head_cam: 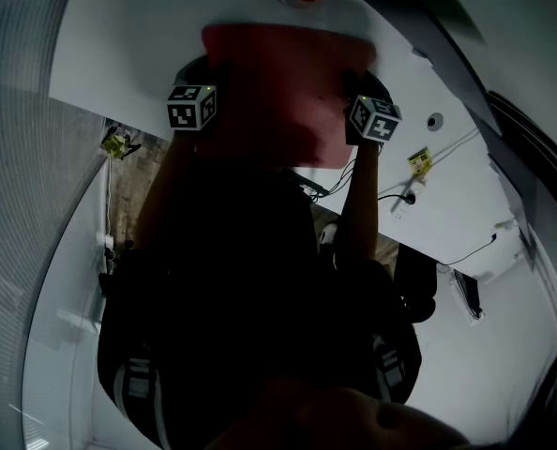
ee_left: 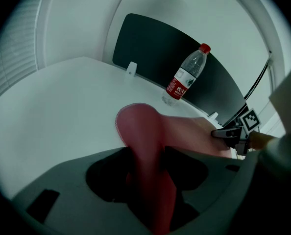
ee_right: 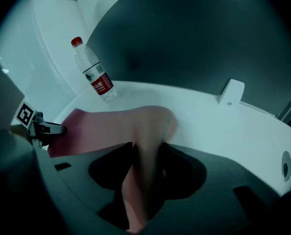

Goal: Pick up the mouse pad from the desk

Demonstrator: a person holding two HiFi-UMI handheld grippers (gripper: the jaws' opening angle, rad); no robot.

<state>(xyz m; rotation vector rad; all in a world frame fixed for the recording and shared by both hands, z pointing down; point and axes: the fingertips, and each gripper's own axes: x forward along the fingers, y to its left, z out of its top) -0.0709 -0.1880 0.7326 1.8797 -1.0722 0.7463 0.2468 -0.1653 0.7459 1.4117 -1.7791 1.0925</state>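
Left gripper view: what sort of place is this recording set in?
Probably an office workstation: a white curved desk with a dark divider panel standing along its back edge, a water bottle in front of the panel, and a pink mouse pad.

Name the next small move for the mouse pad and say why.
Probably raise both tongs together, straight up. The left tongs and the right tongs each pinch one end of the red mouse pad, and its ends curl up between the jaws. Its middle seems to lie on the white desk. The water bottle stands apart, beyond it.
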